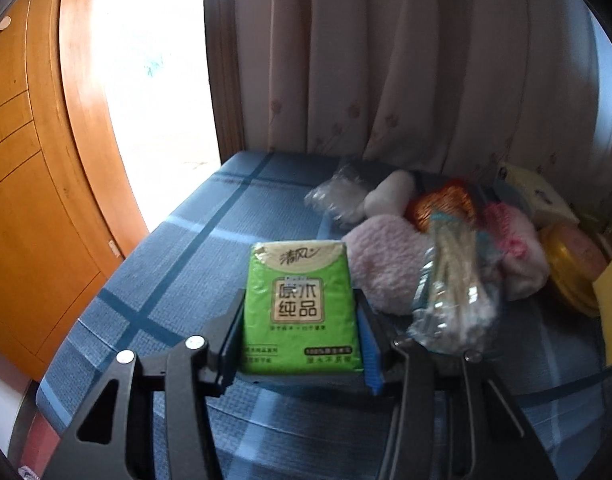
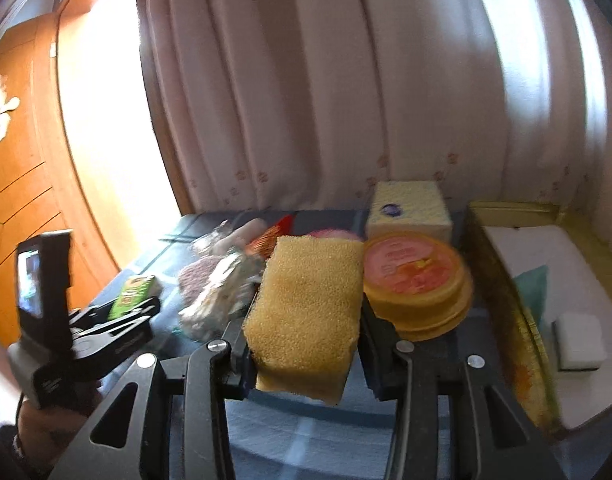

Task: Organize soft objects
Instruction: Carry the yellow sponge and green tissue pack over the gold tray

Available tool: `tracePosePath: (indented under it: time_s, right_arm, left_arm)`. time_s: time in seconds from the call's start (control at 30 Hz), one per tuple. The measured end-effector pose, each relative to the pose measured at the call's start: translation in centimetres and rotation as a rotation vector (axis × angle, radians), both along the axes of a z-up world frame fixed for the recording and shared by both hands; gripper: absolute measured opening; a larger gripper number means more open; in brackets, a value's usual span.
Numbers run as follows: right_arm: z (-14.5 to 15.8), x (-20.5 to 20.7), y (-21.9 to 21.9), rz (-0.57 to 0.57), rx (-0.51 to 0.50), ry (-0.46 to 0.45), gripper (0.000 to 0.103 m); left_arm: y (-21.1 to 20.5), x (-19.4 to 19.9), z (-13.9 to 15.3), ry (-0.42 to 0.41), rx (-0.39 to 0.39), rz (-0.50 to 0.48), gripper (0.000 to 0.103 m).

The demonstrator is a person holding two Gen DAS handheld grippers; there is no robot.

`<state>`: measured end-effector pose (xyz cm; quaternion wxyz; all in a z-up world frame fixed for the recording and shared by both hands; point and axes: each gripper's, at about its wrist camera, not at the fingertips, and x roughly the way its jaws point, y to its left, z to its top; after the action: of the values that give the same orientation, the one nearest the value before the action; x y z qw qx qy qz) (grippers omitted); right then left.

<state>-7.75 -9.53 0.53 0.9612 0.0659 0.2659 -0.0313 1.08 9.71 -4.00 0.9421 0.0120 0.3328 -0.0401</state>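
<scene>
Left tongs [image 1: 300,316]: both pads sit flush against the long sides of the green tissue pack [image 1: 300,304], so I read this as a grip. The pack lies flat on the blue plaid cover [image 1: 178,248] and points straight out between the fingers. Holding it across its narrow width makes sense, since the soft wrapper gives less there.

Right tongs [image 2: 304,320]: clamped on the yellow sponge [image 2: 306,312], which is lifted off the cover and sags a little below the pads. The foam bulges past the fingers; the squeeze looks firm enough to carry it.

Just right of the right tongs stands the gold-rimmed box [image 2: 506,280], with a white eraser sponge [image 2: 578,340] already inside. I judge it to be the collecting place.

Just ahead of the sponge, to its right: a round orange tin [image 2: 418,280]. Ahead-right of the left tongs: a heap of fluffy pink pieces [image 1: 386,264] and a crinkled cellophane packet [image 1: 454,300], unsorted so far.
</scene>
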Motion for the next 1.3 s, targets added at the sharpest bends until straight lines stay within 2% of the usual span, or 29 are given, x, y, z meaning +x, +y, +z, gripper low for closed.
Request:
tracePosePath:
  time_s: [0.23, 0.8, 1.3]
  right_arm:
    - [0.4, -0.5, -2.9, -0.080, 0.001, 0.006, 0.044]
    - [1.6, -2.6, -5.9, -0.135, -0.019, -0.030, 0.044]
    - [3.5, -5.4, -11.3, -0.256, -0.042, -0.063, 0.044]
  left_arm:
    - [-2.2, -1.2, 1.7, -0.070, -0.011, -0.059, 0.049]
    - [-8.4, -4.6, 4.4, -0.112, -0.019, -0.204, 0.049]
    - [-14.2, -6.3, 6.0, -0.149, -0.039, -0.318, 0.049]
